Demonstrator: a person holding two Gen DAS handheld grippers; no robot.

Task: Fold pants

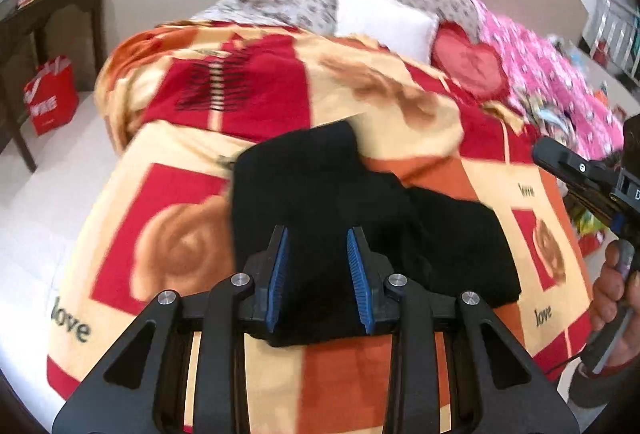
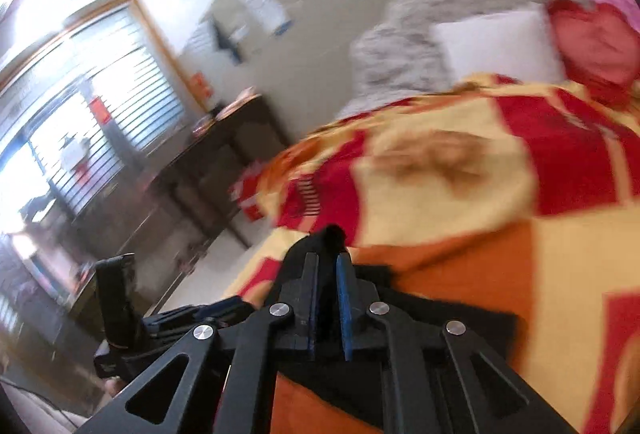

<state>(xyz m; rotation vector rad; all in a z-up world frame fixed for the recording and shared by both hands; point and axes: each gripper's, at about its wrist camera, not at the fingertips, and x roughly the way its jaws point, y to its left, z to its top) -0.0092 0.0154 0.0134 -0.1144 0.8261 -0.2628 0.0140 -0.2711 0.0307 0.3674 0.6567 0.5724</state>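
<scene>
**Black pants bunched on the bed**

A white pillow, a heart cushion and a dark side table surround the blanket. The pants lie near its front edge. Left claw hangs part-open above them, gripping nothing; right claw pinches black fabric.

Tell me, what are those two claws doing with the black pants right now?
Left gripper open over black pants. Right gripper shut, black fabric between its pads. Pants bunched on blanket. Nothing in the way.
</scene>
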